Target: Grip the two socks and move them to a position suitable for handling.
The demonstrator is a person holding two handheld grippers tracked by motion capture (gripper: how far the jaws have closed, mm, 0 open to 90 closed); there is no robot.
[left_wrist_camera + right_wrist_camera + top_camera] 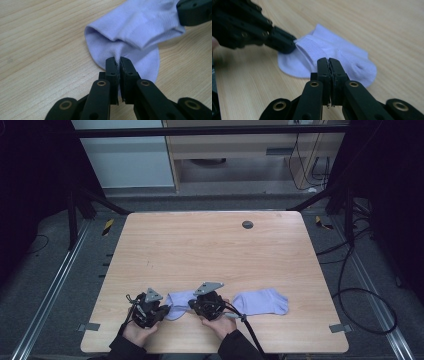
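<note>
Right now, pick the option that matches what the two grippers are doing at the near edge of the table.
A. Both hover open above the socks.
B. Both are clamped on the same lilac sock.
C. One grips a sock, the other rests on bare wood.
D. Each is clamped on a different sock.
B: the left gripper and right gripper each pinch fabric of the left sock, while the other sock lies untouched.
</note>
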